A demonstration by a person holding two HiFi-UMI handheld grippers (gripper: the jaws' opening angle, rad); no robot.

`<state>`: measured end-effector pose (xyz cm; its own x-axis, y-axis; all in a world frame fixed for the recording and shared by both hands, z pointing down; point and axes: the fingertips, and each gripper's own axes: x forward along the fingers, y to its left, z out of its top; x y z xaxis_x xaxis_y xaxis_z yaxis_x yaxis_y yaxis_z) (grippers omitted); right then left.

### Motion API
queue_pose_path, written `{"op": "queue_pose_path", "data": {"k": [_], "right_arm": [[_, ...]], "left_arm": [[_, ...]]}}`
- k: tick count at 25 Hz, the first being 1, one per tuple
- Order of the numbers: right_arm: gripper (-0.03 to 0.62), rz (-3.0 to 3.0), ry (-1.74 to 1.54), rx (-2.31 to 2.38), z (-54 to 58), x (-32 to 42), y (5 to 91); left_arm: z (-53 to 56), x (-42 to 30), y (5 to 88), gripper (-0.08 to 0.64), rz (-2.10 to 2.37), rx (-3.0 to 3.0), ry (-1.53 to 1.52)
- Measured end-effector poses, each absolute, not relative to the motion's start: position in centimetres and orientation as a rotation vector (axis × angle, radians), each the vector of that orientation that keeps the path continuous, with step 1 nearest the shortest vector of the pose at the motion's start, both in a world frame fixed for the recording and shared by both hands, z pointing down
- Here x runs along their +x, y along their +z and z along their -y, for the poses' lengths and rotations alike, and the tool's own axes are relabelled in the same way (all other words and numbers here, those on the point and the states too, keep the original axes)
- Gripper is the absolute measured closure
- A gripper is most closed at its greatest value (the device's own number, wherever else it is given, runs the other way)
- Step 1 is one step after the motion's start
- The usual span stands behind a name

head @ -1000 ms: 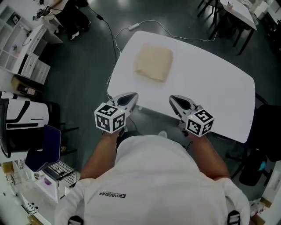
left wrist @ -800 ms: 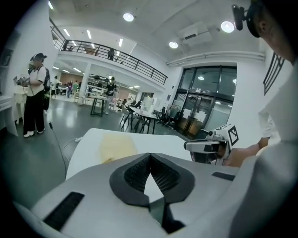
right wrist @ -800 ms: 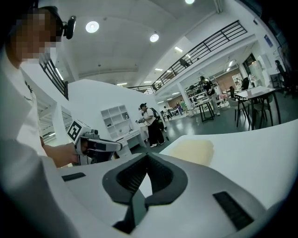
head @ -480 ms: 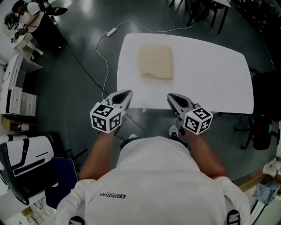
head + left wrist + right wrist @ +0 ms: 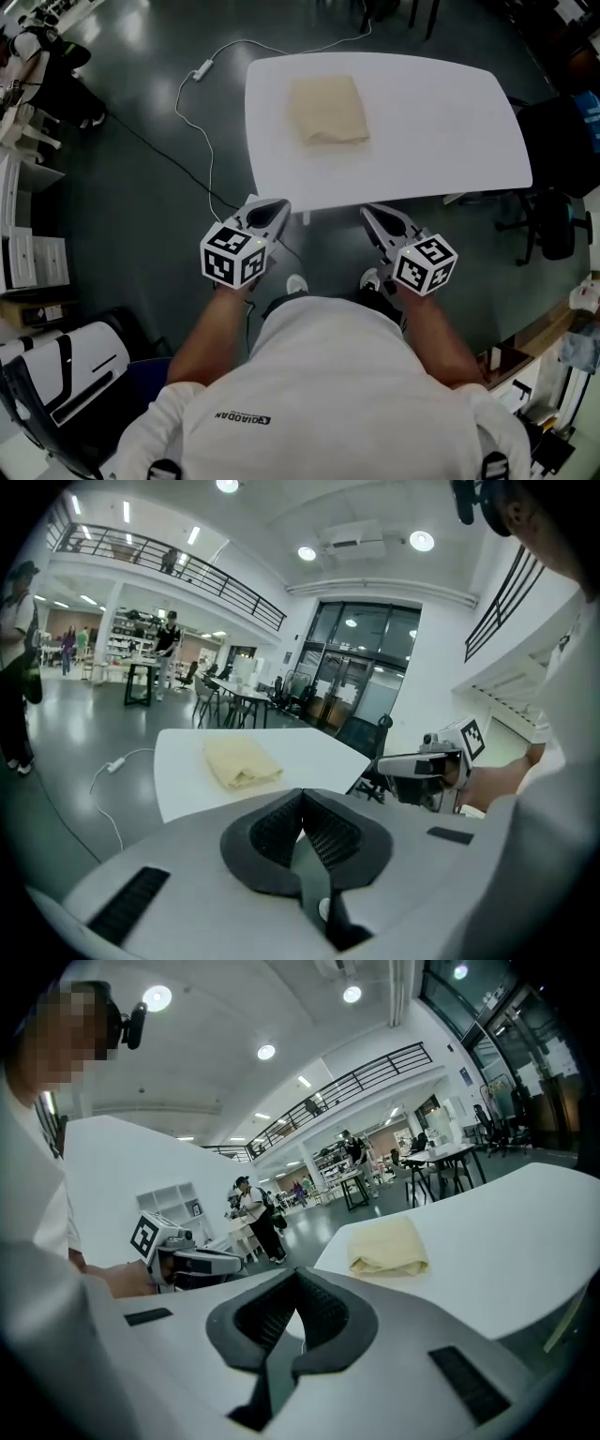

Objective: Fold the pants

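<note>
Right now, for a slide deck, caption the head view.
Folded cream pants on the white table; left tongs and right tongs shut, empty, short of it.

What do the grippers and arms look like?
The left gripper and right gripper are pale grey, beak-shaped shells with black ridged pads. Each carries a white cube with black square markers. The person wears a white short-sleeved shirt.

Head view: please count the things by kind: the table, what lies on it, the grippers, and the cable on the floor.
table: 1
folded pants: 1
grippers: 2, the left gripper and the right gripper
cable: 1
Total: 5
</note>
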<state>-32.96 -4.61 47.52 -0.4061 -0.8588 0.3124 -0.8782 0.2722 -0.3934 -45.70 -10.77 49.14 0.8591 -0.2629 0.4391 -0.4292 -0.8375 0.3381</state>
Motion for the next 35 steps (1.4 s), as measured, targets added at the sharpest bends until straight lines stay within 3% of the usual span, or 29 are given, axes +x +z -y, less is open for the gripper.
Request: {"op": "queue_pose_path", "data": {"k": [35], "right_arm": [[0.574, 2.449, 0.786, 1.708, -1.3, -37.1, 47.8]], "left_arm": [[4.9, -45.7, 48.0, 0.532, 0.385, 2.654, 0.564]]}}
